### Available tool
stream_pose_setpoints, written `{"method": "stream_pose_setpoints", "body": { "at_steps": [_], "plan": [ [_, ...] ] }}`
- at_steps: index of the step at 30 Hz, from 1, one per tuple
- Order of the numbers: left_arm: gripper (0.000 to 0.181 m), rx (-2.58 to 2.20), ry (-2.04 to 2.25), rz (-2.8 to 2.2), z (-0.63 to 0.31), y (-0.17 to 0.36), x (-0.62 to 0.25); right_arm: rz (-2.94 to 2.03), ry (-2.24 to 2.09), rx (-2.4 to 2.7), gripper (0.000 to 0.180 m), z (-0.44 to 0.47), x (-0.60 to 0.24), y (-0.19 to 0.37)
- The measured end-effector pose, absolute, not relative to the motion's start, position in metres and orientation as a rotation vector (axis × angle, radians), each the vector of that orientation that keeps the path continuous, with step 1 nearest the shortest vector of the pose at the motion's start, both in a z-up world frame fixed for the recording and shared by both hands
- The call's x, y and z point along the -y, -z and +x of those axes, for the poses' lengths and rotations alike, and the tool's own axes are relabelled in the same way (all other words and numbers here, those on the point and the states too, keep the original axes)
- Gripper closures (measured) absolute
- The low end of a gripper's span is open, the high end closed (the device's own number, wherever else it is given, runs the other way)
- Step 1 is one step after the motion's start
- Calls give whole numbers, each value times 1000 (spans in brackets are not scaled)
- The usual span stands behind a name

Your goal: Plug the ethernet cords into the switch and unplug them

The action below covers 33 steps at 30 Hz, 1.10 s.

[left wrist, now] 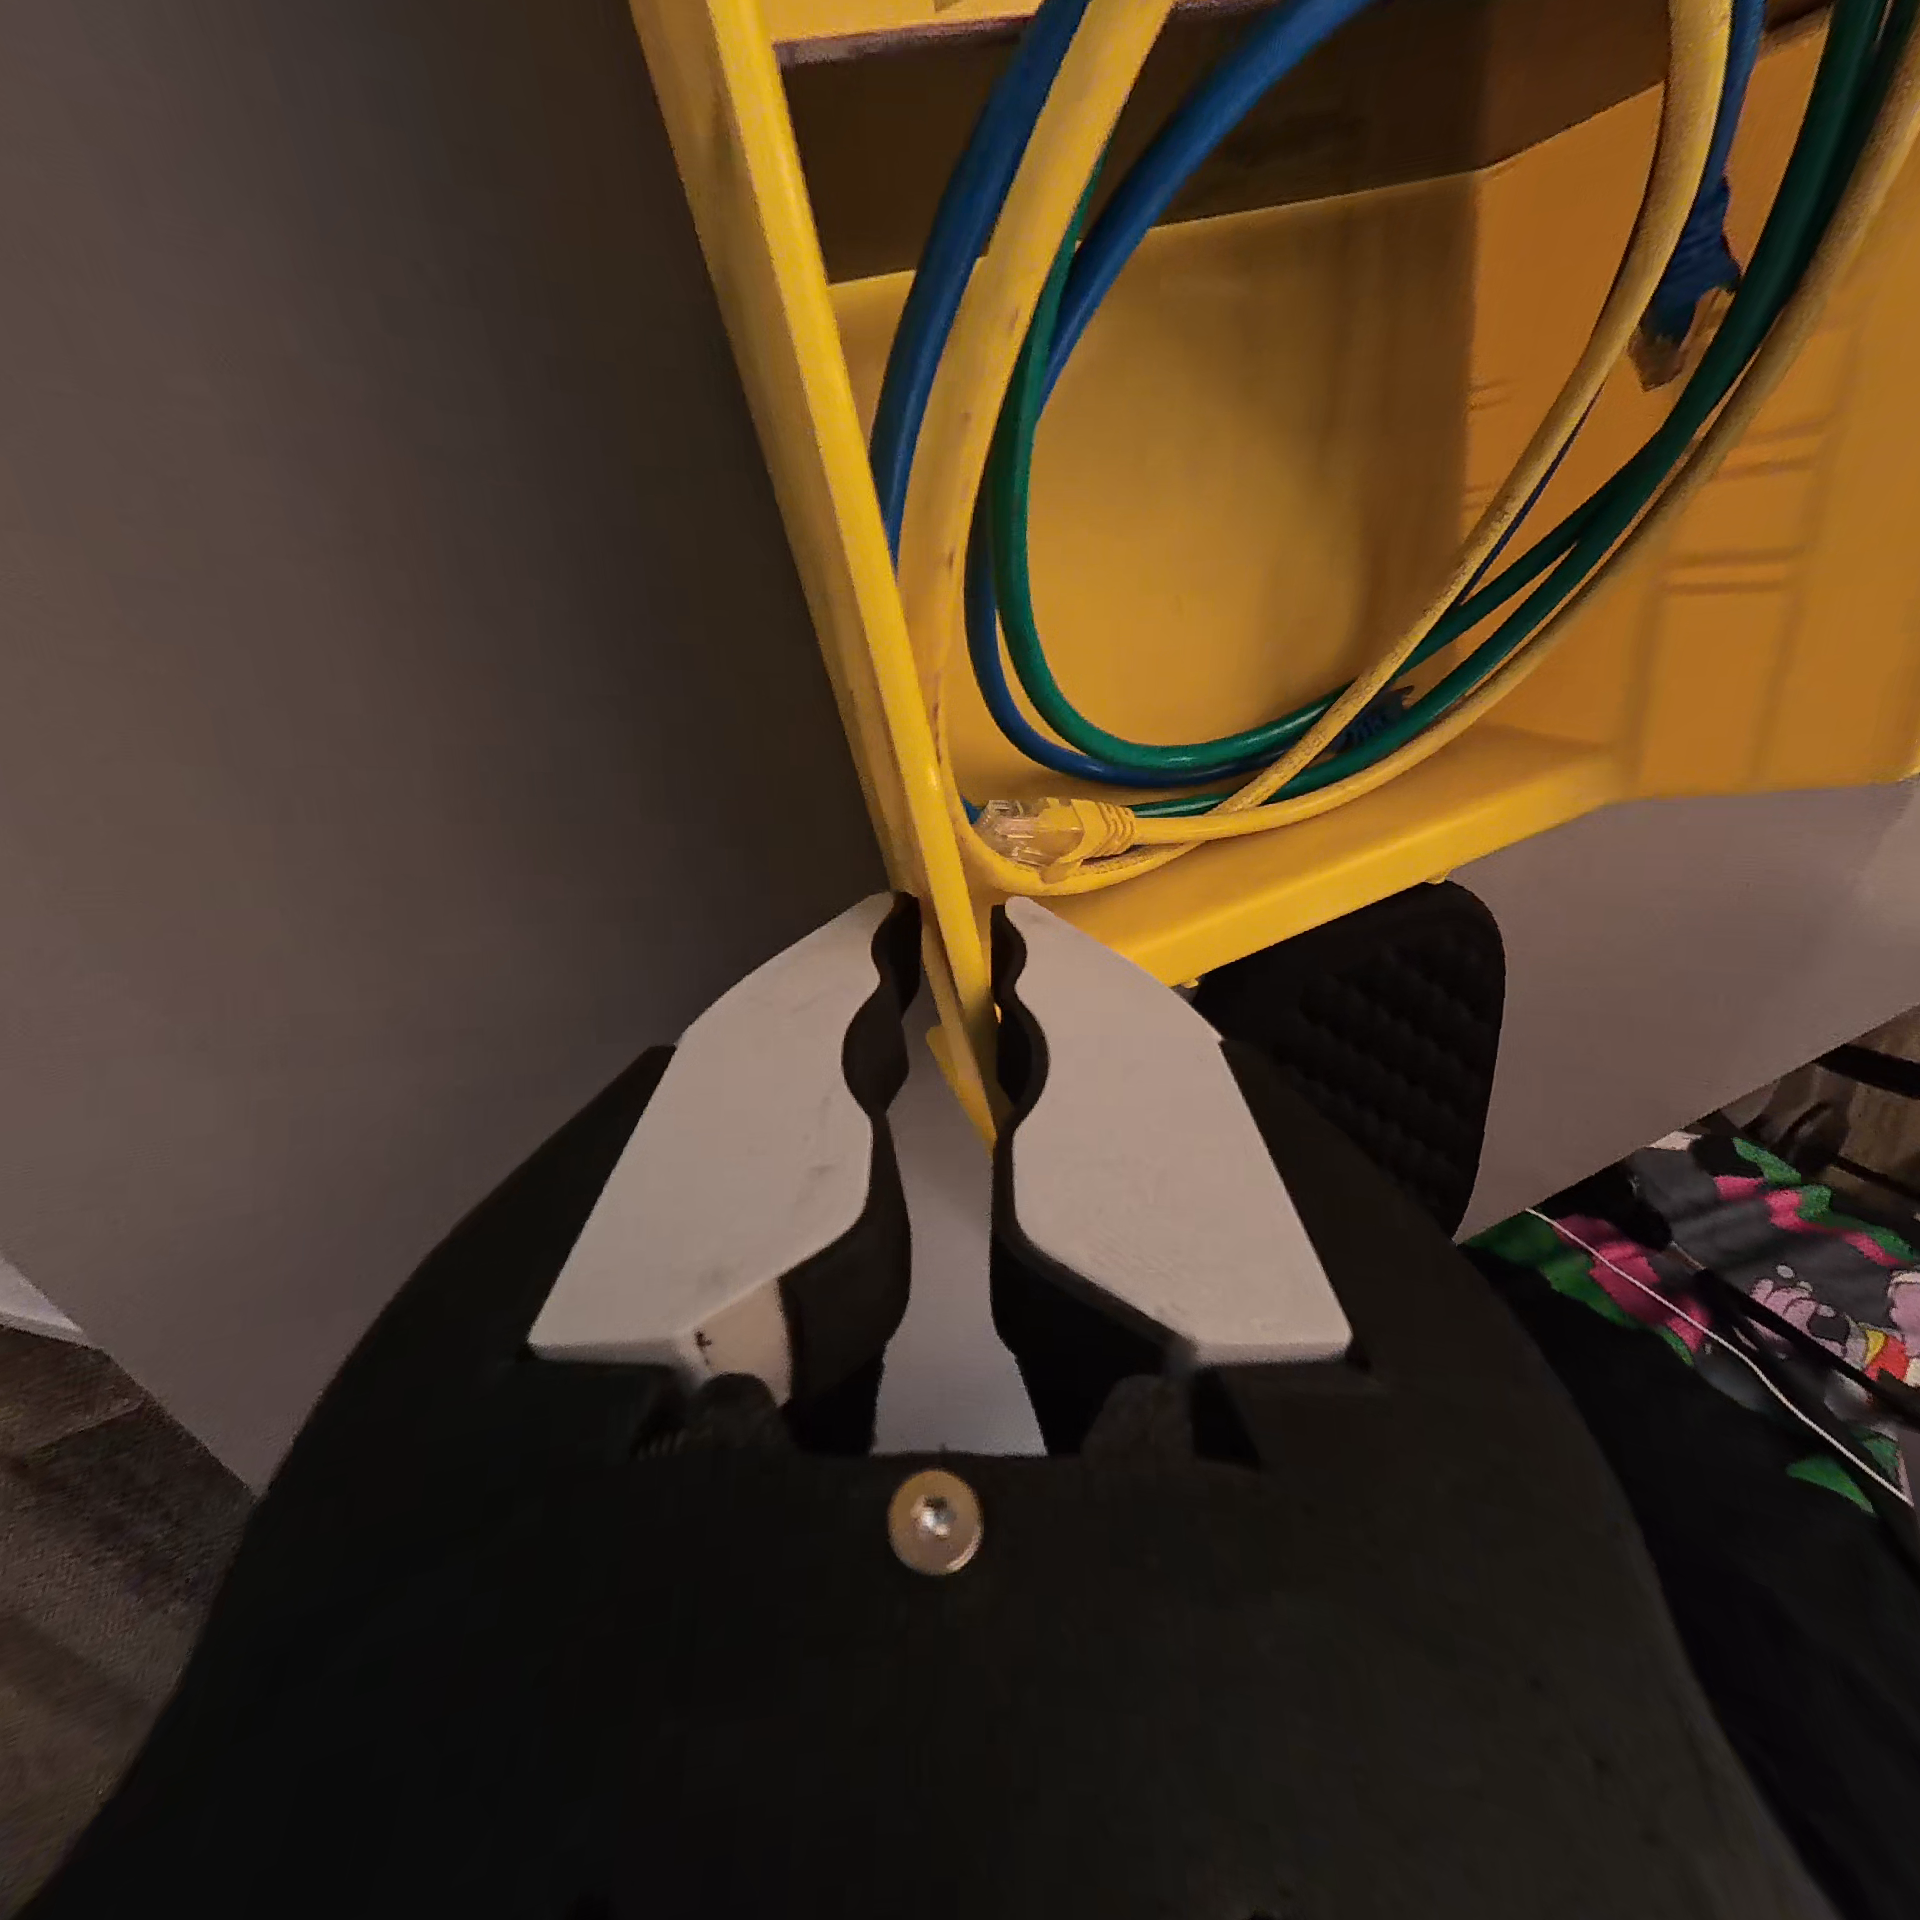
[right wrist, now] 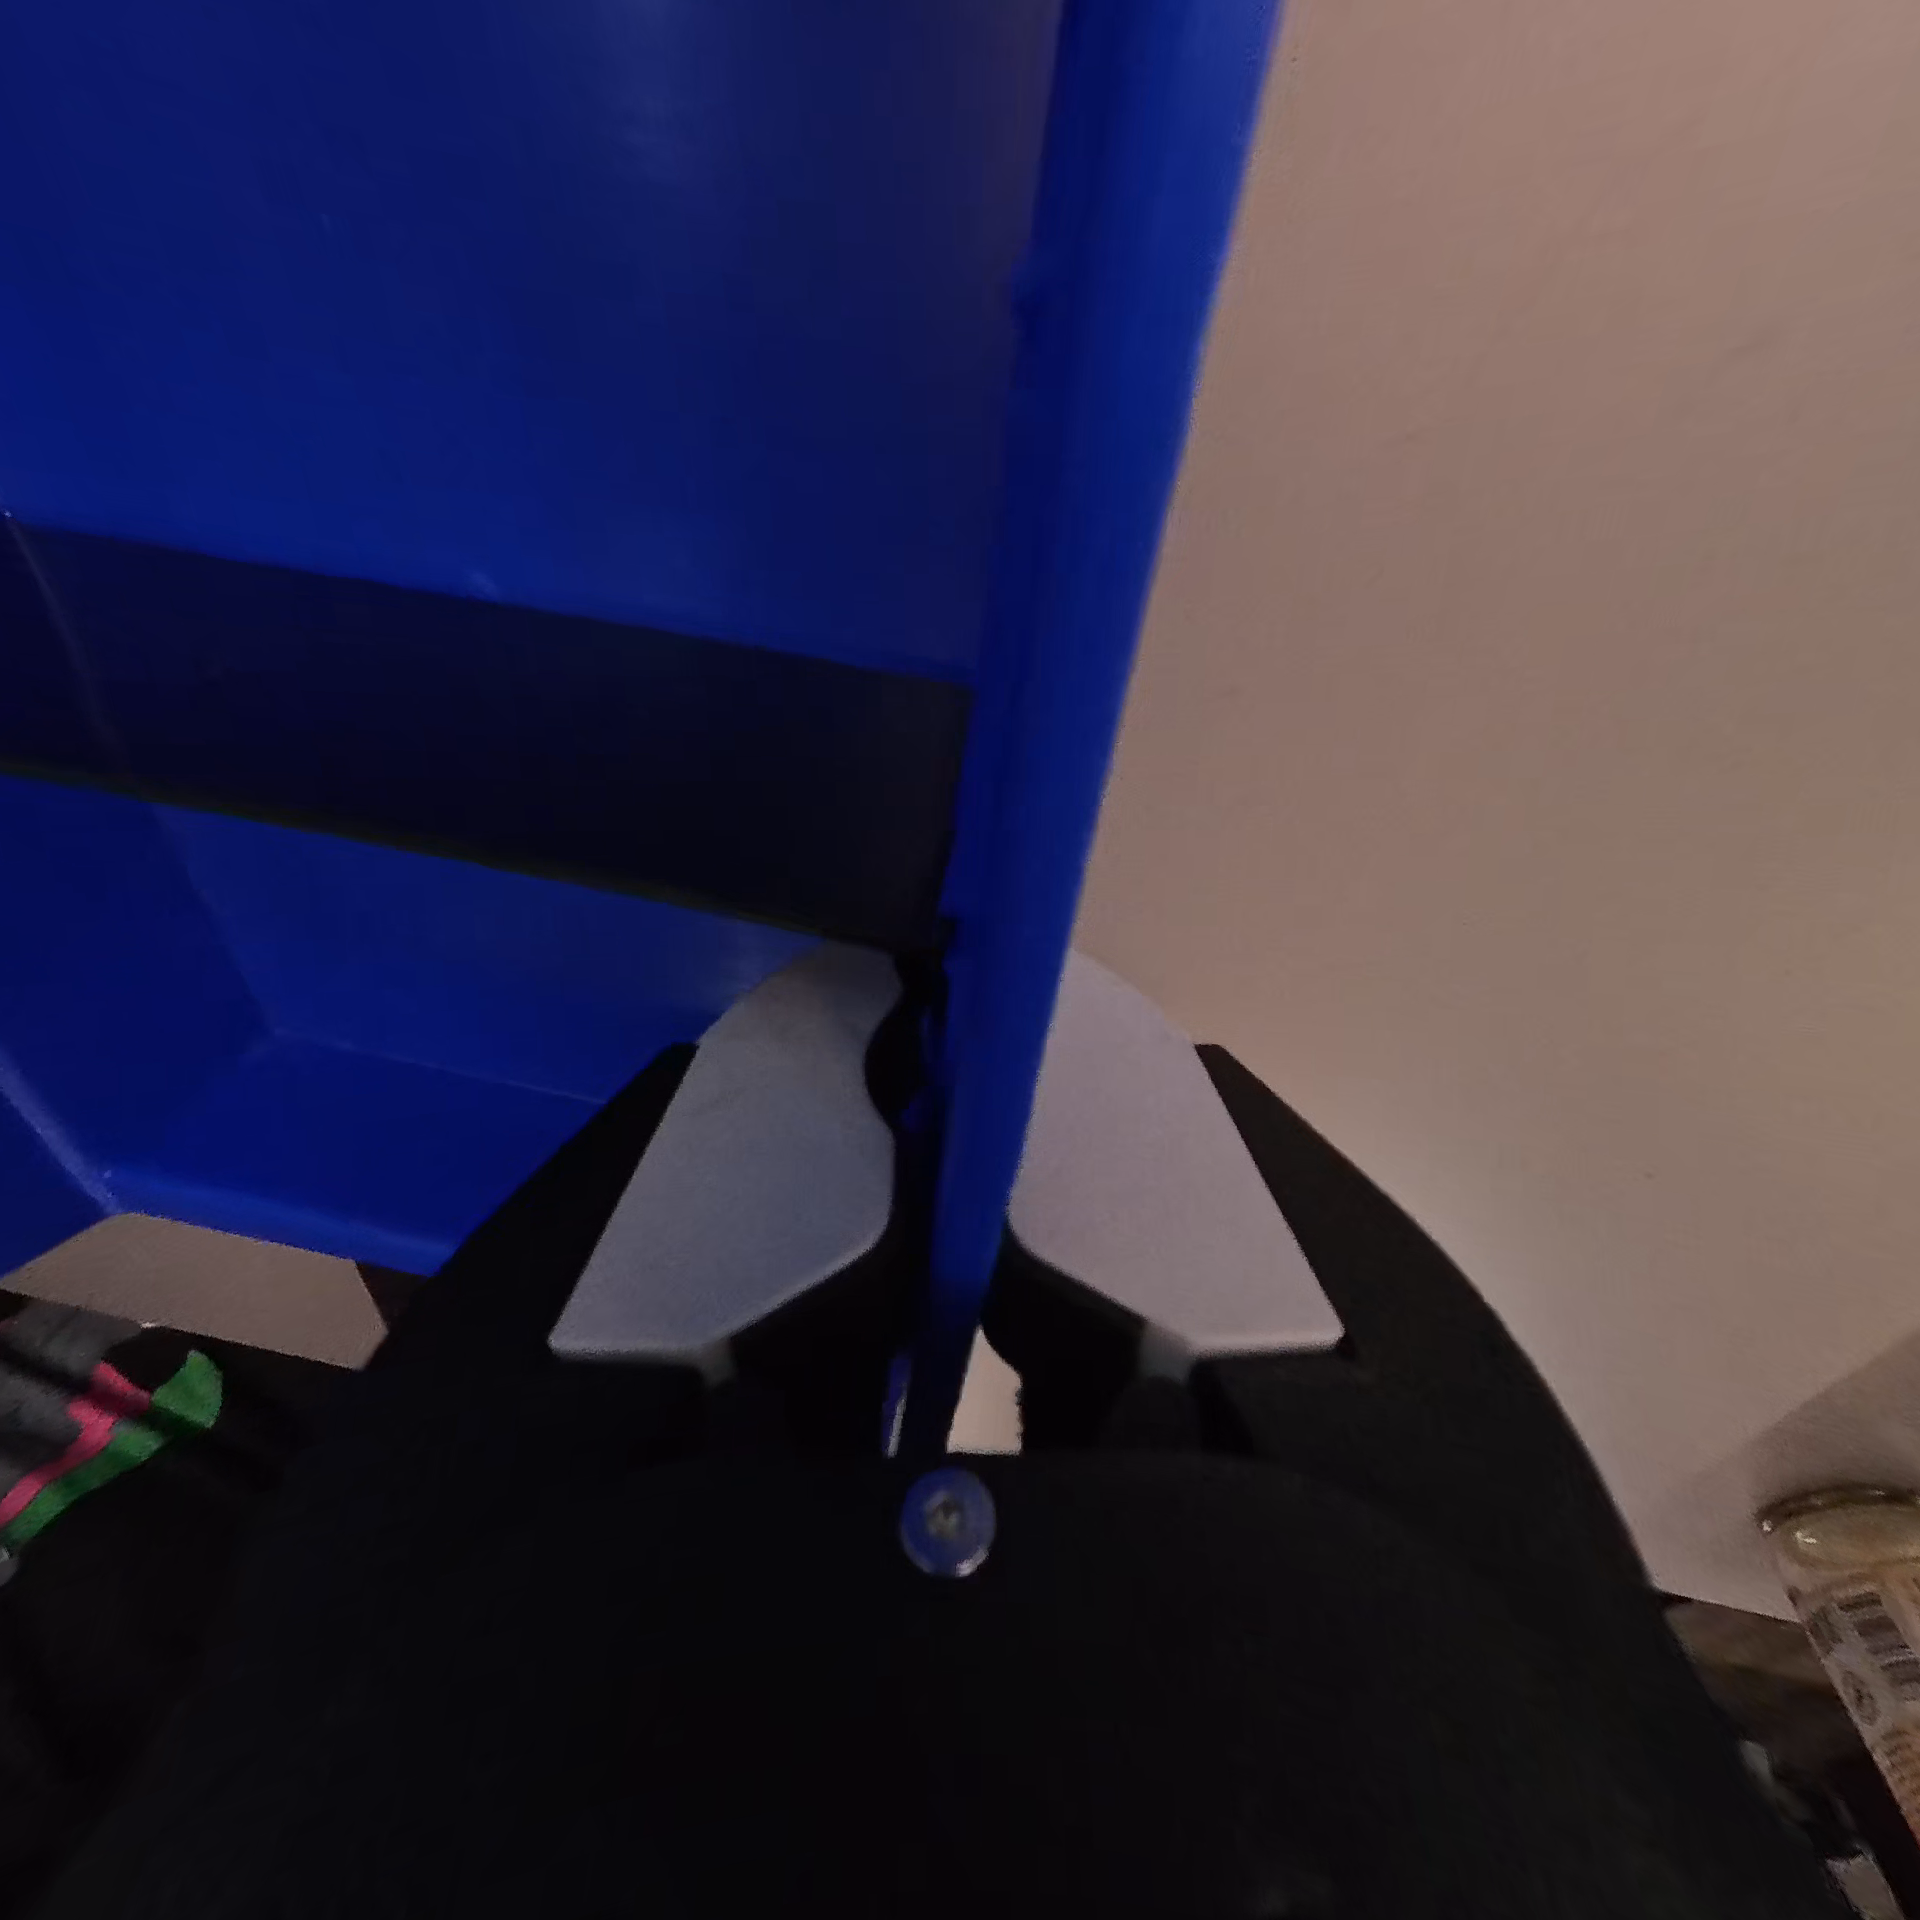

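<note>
1. One blue bin (right wrist: 623, 416) fills the right wrist view from 9 to 12 o'clock; a dark band crosses its inside, and its side wall runs down from 12 o'clock into the right gripper.
2. One yellow bin (left wrist: 1299, 540) takes up the 12 to 3 o'clock part of the left wrist view, tilted, with its near rim running from 12 o'clock down to the centre.
3. Inside the yellow bin lie the looped ethernet cords: one blue cord (left wrist: 940, 312), one green cord (left wrist: 1023, 582) and yellow cord (left wrist: 961, 447). Whether the yellow loops are one cord or two, I cannot tell.
4. One yellow plug (left wrist: 1039, 834) with a clear tip lies at the bin's lower corner, just beside the rim, and one blue plug (left wrist: 1688, 301) hangs at 2 o'clock. No switch can be made out in either view.
5. The left gripper (left wrist: 948, 914), white-fingered with black pads, is pinching the yellow bin's rim, which passes between its nearly closed fingers at the centre.
6. The right gripper (right wrist: 971, 966) is pressed onto the blue bin's side wall, one white finger on each side of it.
7. A pale surface (left wrist: 1662, 935) shows under the yellow bin at 3 o'clock, and patterned pink-and-green fabric (left wrist: 1766, 1278) lies at 4 o'clock.
8. One labelled jar (right wrist: 1860, 1621) stands at 4 o'clock in the right wrist view, well apart from the blue bin.
</note>
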<state>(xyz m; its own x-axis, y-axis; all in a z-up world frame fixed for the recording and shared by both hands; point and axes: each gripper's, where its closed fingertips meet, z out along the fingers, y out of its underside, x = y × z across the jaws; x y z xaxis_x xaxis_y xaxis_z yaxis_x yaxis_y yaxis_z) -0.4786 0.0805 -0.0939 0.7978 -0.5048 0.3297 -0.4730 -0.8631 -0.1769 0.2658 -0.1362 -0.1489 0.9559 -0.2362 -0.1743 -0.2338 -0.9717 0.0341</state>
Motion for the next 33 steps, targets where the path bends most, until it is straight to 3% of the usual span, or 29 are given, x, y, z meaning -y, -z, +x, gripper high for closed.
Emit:
{"method": "stream_pose_setpoints", "body": {
  "at_steps": [17, 20, 23, 28, 31, 33],
  "plan": [
    [173, -737, 479, -2943, -488, 91, -72, 3068, 300, 455, 171, 278, 144, 149],
    [170, -636, 489, -2856, -489, 73, -81, 3109, 279, 434, 142, 279, 143, 147],
    [156, -597, 378, -2675, -493, 43, -102, 3196, 256, 425, 136, 280, 143, 135],
    [135, -880, 145, -2236, -453, 4, -148, 3568, -235, 552, 132, 310, 137, 73],
    [139, -955, -13, -2131, -434, 11, -166, 3937, -578, 566, 132, 304, 123, 1],
    [131, -1006, 22, -2197, -421, 27, -166, 4177, -589, 469, 132, 277, 112, -44]
  ]
}}
